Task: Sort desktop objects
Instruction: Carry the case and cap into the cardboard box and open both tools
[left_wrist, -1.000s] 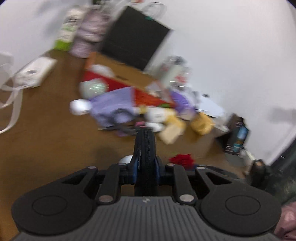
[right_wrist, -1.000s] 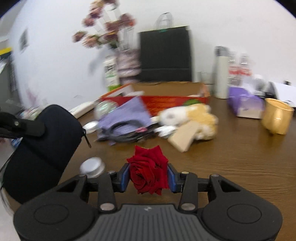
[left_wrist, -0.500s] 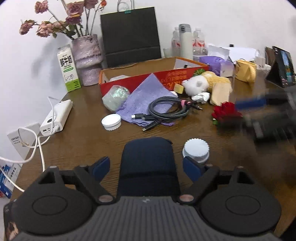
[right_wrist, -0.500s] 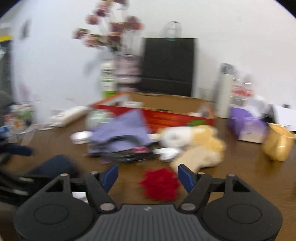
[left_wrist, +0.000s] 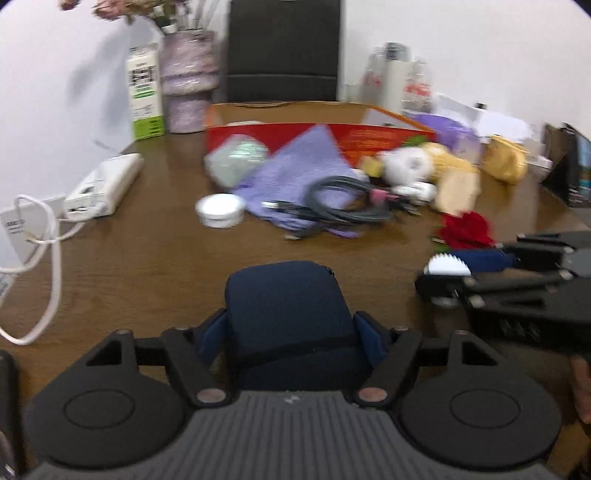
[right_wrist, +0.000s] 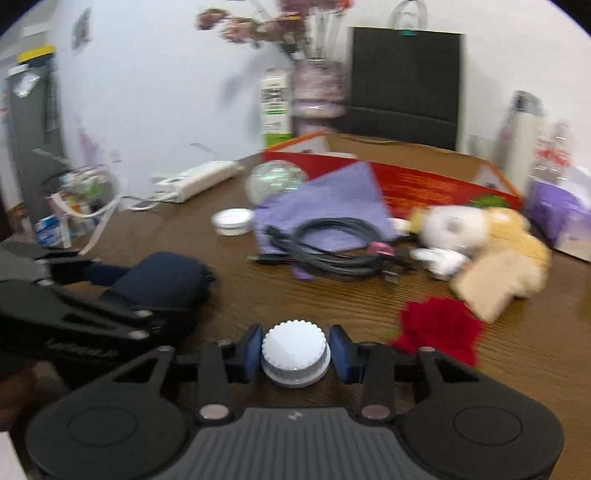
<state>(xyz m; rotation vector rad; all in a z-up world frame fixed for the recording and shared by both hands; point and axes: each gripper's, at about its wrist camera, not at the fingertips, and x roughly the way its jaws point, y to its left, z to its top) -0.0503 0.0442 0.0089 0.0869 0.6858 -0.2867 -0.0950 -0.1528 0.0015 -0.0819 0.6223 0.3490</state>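
Observation:
A dark blue zip case (left_wrist: 286, 314) lies on the wooden desk between the pads of my left gripper (left_wrist: 286, 334), which close on its sides. The case also shows in the right wrist view (right_wrist: 162, 278). My right gripper (right_wrist: 295, 352) has a white ribbed cap (right_wrist: 294, 352) between its pads, with small gaps each side. The cap also shows in the left wrist view (left_wrist: 447, 266). A red rose (right_wrist: 439, 328) lies on the desk just right of the right gripper.
Behind lie a coiled black cable (right_wrist: 332, 243) on a purple cloth (right_wrist: 332, 203), a white lid (right_wrist: 232, 220), a plush toy (right_wrist: 480, 236), a red cardboard box (right_wrist: 424, 177), a power strip (left_wrist: 103, 184), a vase (left_wrist: 188, 81) and a yellow cup (left_wrist: 504, 164).
The left gripper turned the case flat, opened, then closed in on its sides. The right gripper let go of the rose, moved left and now straddles the white cap.

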